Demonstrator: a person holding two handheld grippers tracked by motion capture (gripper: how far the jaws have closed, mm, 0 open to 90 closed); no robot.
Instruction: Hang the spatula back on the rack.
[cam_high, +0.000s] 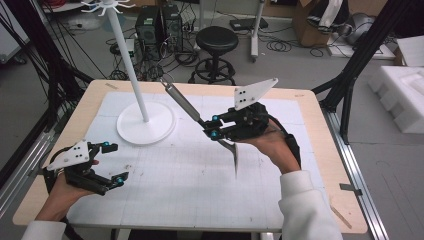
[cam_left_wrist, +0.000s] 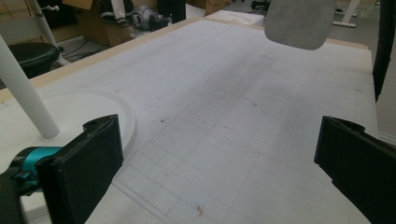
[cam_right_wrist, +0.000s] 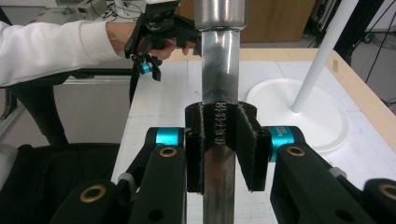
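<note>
In the high view, the right gripper (cam_high: 216, 127) pinches a long metal spatula (cam_high: 186, 104) at its shaft, held above the middle of the table (cam_high: 320, 130), its handle end tilted up toward the white rack (cam_high: 145, 120), its blade (cam_high: 234, 156) hanging down. The left gripper (cam_high: 114, 162) rests low near the table's left front, spread and holding nothing. Judging by this, the pickup is done and hanging the spatula on the rack's top hooks (cam_high: 107, 7) is left. In the left gripper view, the 2 jaws stand wide apart over bare gridded mat (cam_left_wrist: 224, 116), the rack's base (cam_left_wrist: 93, 112) just beside the left jaw, the blade (cam_left_wrist: 299, 21) overhead. In the right gripper view, the jaws are pressed on the steel shaft (cam_right_wrist: 219, 84); the rack pole (cam_right_wrist: 322, 56) rises to the right with open room between, and the table edge lies well beyond it.
</note>
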